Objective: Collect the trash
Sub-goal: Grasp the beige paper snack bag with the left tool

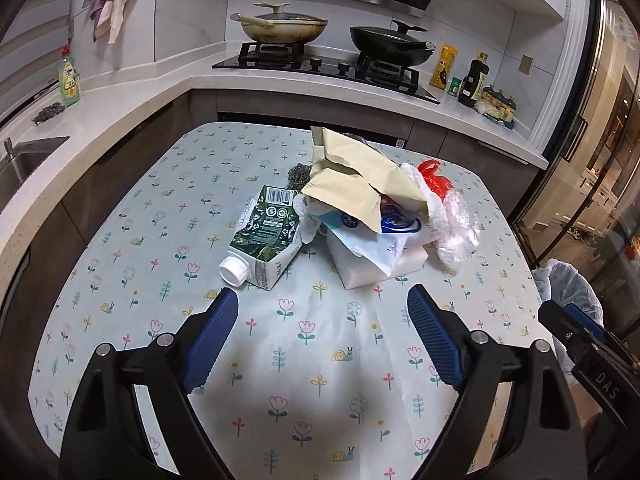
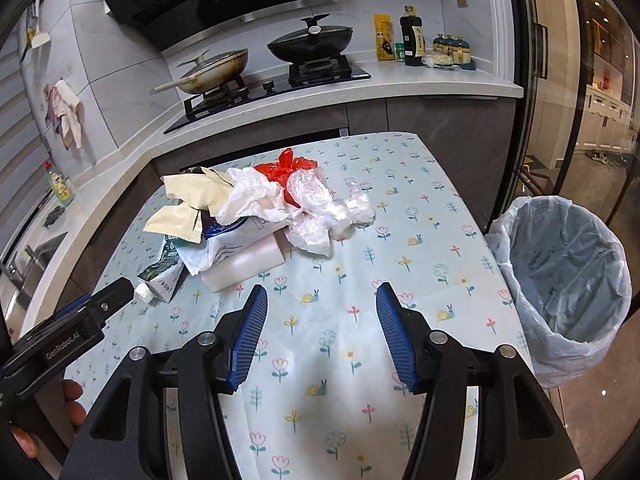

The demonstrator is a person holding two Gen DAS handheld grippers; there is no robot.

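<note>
Left wrist view first. Blue-padded left gripper (image 1: 322,304) nearest the lens, jaws spread wide, nothing between them but flowered tablecloth (image 1: 160,240). Just beyond, at about 11 o'clock from the fingertips, a green-and-white carton (image 1: 269,236) lying on its side, white screw cap (image 1: 233,271) pointing toward the camera. Looks light and probably empty, stiff along the creased edges, body partly crushed; best taken across the flat sides, not by the round cap. At 1 o'clock, a heap: beige paper bag (image 1: 352,172) on top, white-and-blue wrapper (image 1: 376,240) under it, red plastic (image 1: 434,178) and clear film (image 1: 456,224) at the far side. All soft, light, slippery; a pinch on a bunched fold likely to hold better than on a loose edge.

Right wrist view now. Right gripper (image 2: 322,304) close up, jaws about half open, empty as well, tablecloth (image 2: 400,208) showing through the gap. Clear crumpled plastic bag (image 2: 320,216) at 12 o'clock, well beyond the tips, flimsy stuff. Lined trash bin (image 2: 560,280) standing off the table at 3 o'clock, mouth open. Left gripper's black body visible at 9 o'clock, fingers (image 2: 74,396) of a hand beneath it.
</note>
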